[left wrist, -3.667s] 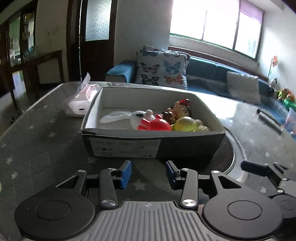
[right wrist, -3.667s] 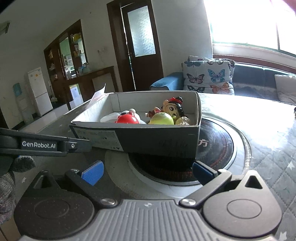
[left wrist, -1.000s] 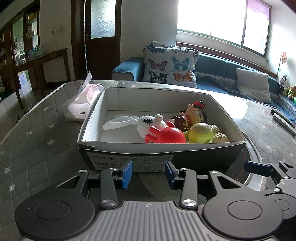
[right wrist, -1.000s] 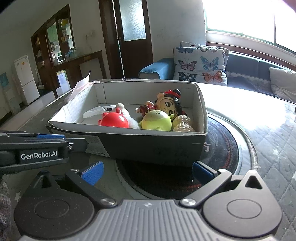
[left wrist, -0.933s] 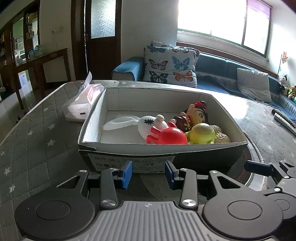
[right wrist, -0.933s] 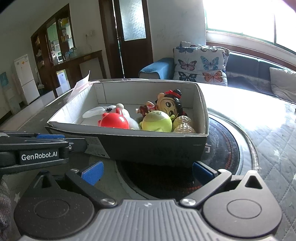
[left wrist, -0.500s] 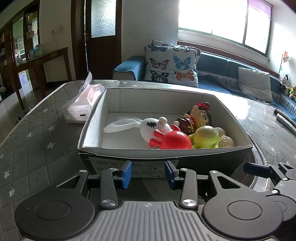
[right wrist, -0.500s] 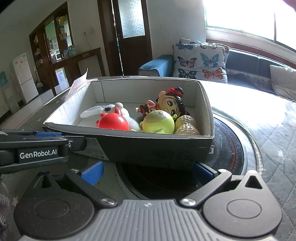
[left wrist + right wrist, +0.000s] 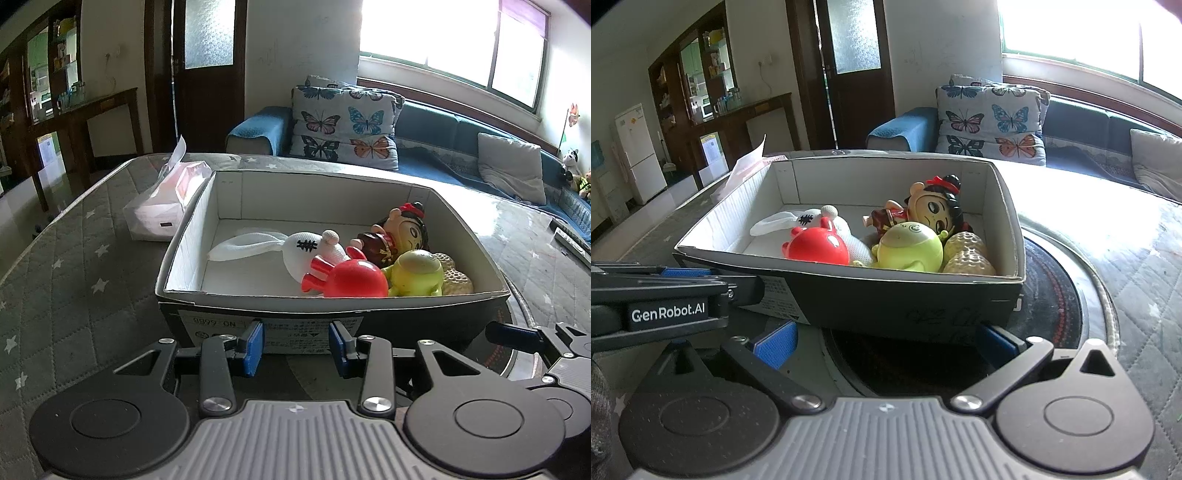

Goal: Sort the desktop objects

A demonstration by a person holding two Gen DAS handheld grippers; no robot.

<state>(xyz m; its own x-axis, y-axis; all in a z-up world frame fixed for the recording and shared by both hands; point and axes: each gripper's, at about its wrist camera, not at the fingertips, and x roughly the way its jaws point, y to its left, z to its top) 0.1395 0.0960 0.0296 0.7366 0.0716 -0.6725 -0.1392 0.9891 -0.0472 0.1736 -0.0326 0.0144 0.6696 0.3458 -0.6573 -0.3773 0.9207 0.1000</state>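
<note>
At the near wall of the cardboard box [image 9: 332, 295], the left claw [image 9: 297, 345] is part open and closing, blue pads just short of the label, nothing between them. The right claw [image 9: 882, 341] stands wide open, empty, low before the same wall. Inside the box, toward its right end: red round toy [image 9: 351, 278], yellow-green one-eyed toy [image 9: 415, 271], doll figurine with black hair [image 9: 400, 234], white knitted rabbit [image 9: 295, 249], two pale bumpy peanut shapes [image 9: 966, 253]. Box rests on the quilted worktop [image 9: 74, 266], partly over a dark round plate [image 9: 1060, 295]. Tissue pack [image 9: 164, 206] just beside the box's far left side.
</note>
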